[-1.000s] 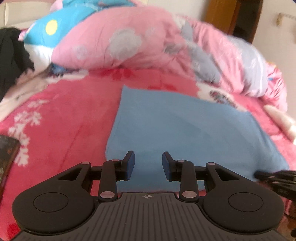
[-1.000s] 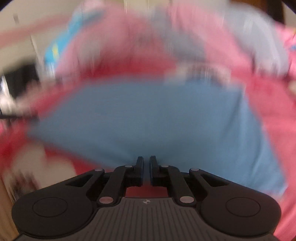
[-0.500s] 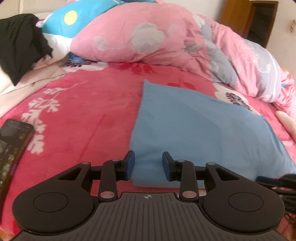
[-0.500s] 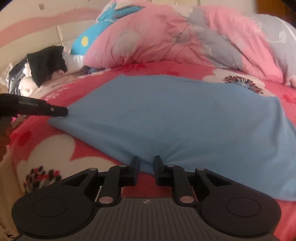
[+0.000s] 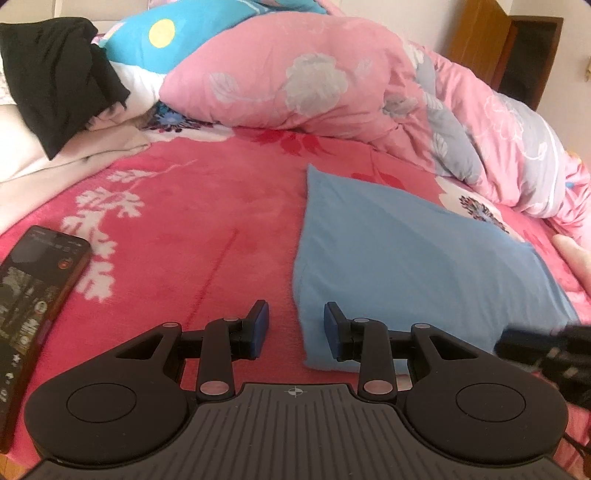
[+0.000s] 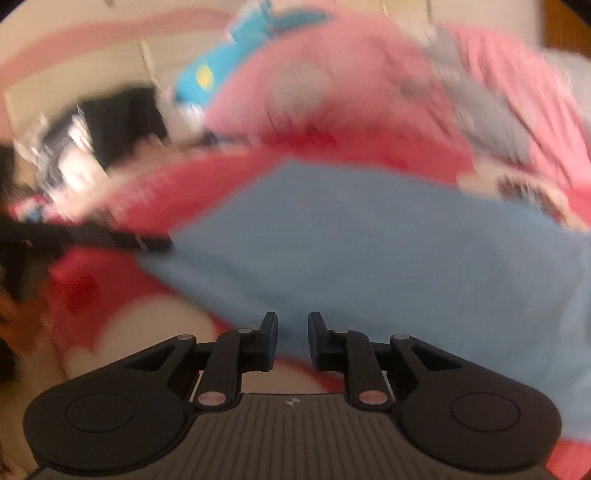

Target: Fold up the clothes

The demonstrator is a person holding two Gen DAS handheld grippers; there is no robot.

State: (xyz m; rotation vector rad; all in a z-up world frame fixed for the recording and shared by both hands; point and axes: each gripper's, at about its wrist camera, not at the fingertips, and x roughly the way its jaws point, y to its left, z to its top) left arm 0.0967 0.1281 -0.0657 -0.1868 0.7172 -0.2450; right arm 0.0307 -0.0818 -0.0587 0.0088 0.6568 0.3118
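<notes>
My left gripper (image 5: 294,329) hangs released over the bed, its blue-padded jaws apart with nothing between them, poised at the near left corner of the folded blue garment (image 5: 410,266). My right gripper (image 6: 291,339) is likewise parted and empty, its jaws hovering at the garment's (image 6: 369,251) near edge; that view is smeared by motion, so finer detail there is lost. The garment lies flat on the red floral blanket (image 5: 192,229) as a smooth, plain light-blue panel, roughly four-sided, with a crisp straight left edge, a slightly puffed near corner and hardly a wrinkle across its top. In the left view my right gripper shows as a blurred black shape at the garment's near right corner, and a bare hand (image 5: 576,258) sits at the right edge of the frame. A smartphone (image 5: 33,306) with a lit screen rests on the blanket well to the left. Behind the garment a pink flowered quilt (image 5: 332,81) is heaped up, with a turquoise pillow (image 5: 177,33) and a black piece of clothing (image 5: 55,74) farther left.
</notes>
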